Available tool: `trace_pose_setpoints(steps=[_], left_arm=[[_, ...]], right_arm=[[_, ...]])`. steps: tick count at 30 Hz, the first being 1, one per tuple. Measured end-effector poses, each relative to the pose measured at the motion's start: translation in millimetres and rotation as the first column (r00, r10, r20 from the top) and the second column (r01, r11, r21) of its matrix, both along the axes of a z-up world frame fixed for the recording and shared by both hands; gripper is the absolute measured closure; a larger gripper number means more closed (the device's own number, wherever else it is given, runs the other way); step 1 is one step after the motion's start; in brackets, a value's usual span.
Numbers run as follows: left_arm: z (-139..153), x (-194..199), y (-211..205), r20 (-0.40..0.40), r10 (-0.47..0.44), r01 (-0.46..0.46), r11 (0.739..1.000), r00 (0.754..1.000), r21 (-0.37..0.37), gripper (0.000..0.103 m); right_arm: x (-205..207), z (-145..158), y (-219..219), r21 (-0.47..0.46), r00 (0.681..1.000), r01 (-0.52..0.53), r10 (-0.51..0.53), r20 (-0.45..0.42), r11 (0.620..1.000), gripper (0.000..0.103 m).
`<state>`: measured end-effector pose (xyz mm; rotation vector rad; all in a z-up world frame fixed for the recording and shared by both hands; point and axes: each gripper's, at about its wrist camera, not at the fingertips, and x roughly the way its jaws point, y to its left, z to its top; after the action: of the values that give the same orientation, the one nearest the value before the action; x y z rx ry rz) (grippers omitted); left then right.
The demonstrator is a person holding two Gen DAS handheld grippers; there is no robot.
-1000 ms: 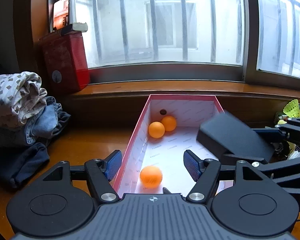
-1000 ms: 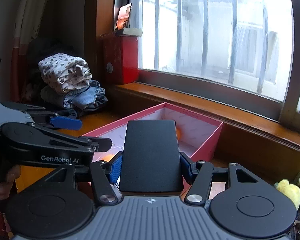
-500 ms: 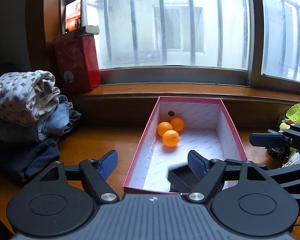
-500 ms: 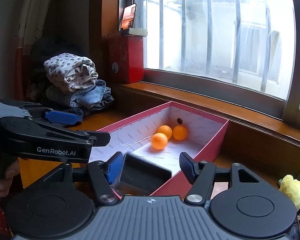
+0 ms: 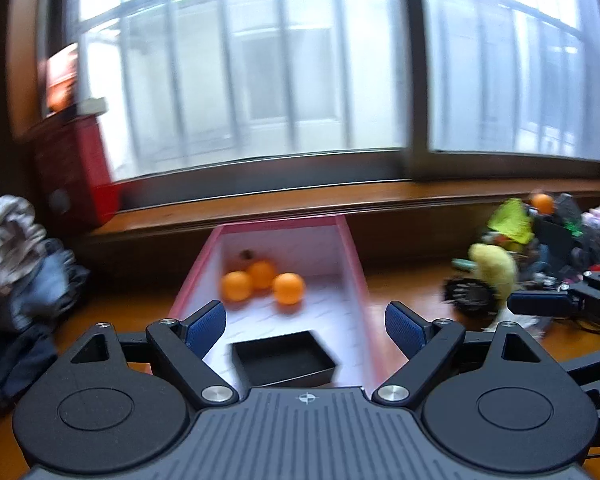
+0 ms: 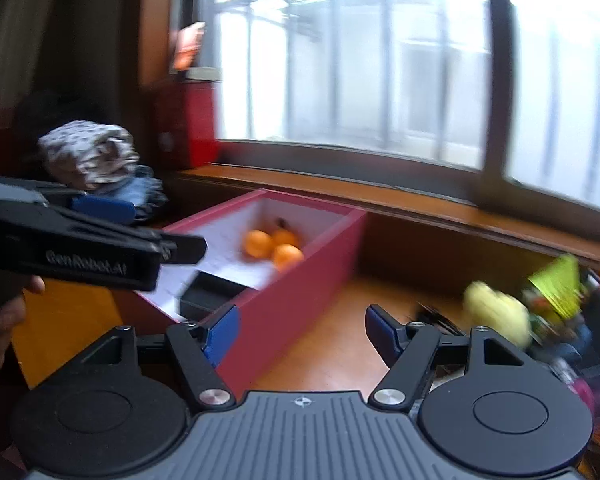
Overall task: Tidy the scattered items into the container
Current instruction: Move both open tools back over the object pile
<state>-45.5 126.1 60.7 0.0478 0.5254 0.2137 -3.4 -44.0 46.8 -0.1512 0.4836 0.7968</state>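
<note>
A long red box (image 5: pixel 352 252) with a white lining lies on the wooden table. Three orange balls (image 5: pixel 288 288) rest at its far end, and a small black tray (image 5: pixel 284 358) lies at its near end. The same red box (image 6: pixel 300 280), orange balls (image 6: pixel 286 255) and black tray (image 6: pixel 208 295) appear in the right wrist view. My left gripper (image 5: pixel 305 326) hangs open over the box's near end, empty. My right gripper (image 6: pixel 300 330) is open and empty, to the right of the box wall, over bare table. The left gripper (image 6: pixel 100 236) also crosses that view.
A heap of scattered items lies at the right: a yellow plush toy (image 5: pixel 494 268), a yellow-green shuttlecock (image 5: pixel 510 220), an orange ball (image 5: pixel 542 202) and dark bits. Folded clothes (image 5: pixel 16 236) are stacked left. A red case (image 5: pixel 72 176) stands on the sill.
My right gripper let go of the black tray, which now lies in the box, then opened wide and swung right toward the heap. The loose orange ball rolled to the far end.
</note>
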Motion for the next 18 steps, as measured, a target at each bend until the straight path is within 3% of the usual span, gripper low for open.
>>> trace_pose_setpoints(steps=[7,18], left_arm=[[-7,18,-49,-0.023,-0.113,0.114,0.993,0.993,0.013,0.005],[-22,42,-103,-0.075,-0.205,0.205,0.979,0.976,-0.014,0.003]], right_arm=[[9,-12,-58,0.009,0.988,0.141,-0.14,-0.072,0.99,0.024],[31,-23,-126,-0.005,0.956,0.28,-0.279,-0.091,0.96,0.021]])
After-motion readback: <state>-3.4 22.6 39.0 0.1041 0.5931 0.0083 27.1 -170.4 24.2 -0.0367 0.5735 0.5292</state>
